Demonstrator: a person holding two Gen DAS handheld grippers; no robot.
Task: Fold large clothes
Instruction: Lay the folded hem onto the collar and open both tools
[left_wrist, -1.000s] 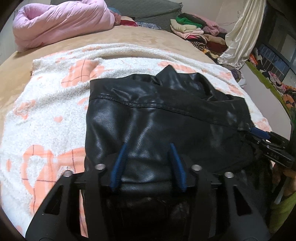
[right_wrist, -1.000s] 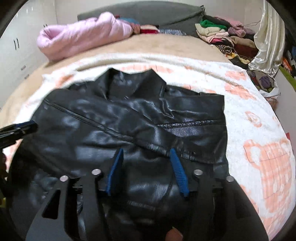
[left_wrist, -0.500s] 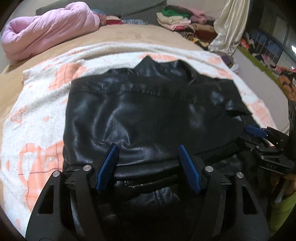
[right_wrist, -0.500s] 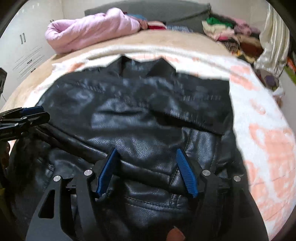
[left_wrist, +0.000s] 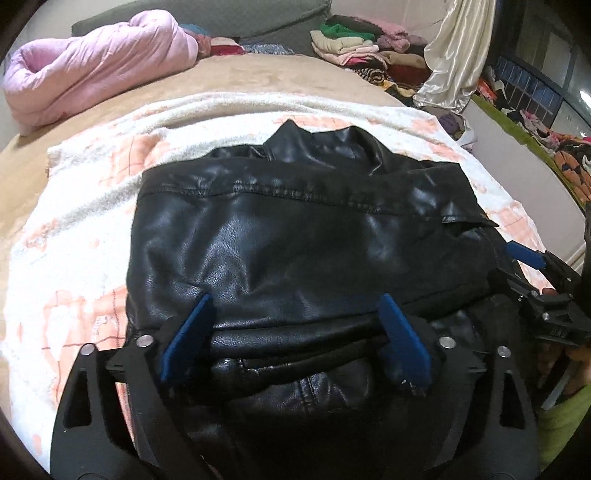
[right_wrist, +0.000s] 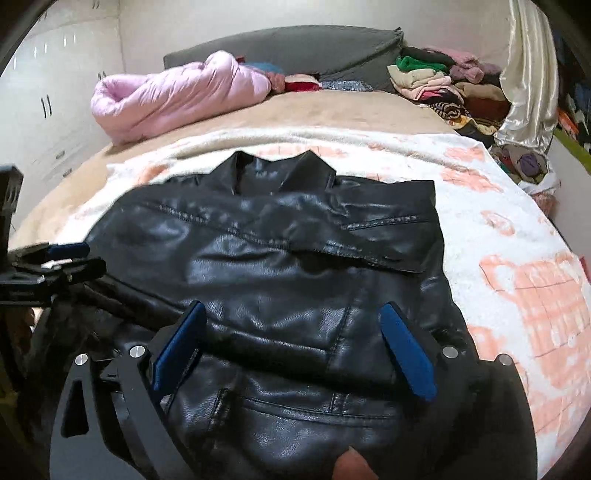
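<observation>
Left wrist view: black leather jacket (left_wrist: 295, 240) lies folded at centre on the peach-patterned blanket (left_wrist: 74, 229), bare blanket at nine o'clock; left gripper (left_wrist: 295, 332) jaws wide, just opened, pads off the leather; no legible writing. Right wrist view: jacket (right_wrist: 280, 280) central, open blanket (right_wrist: 517, 280) at three o'clock; right gripper (right_wrist: 291, 339) jaws likewise wide, just opened, gripping nothing.

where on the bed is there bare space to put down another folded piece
Free: the tan bedspread between the pink quilt and the clothes pile, and the white-and-orange blanket right of the black jacket. Crowded: the headboard end and the blanket's middle, under the jacket.
</observation>
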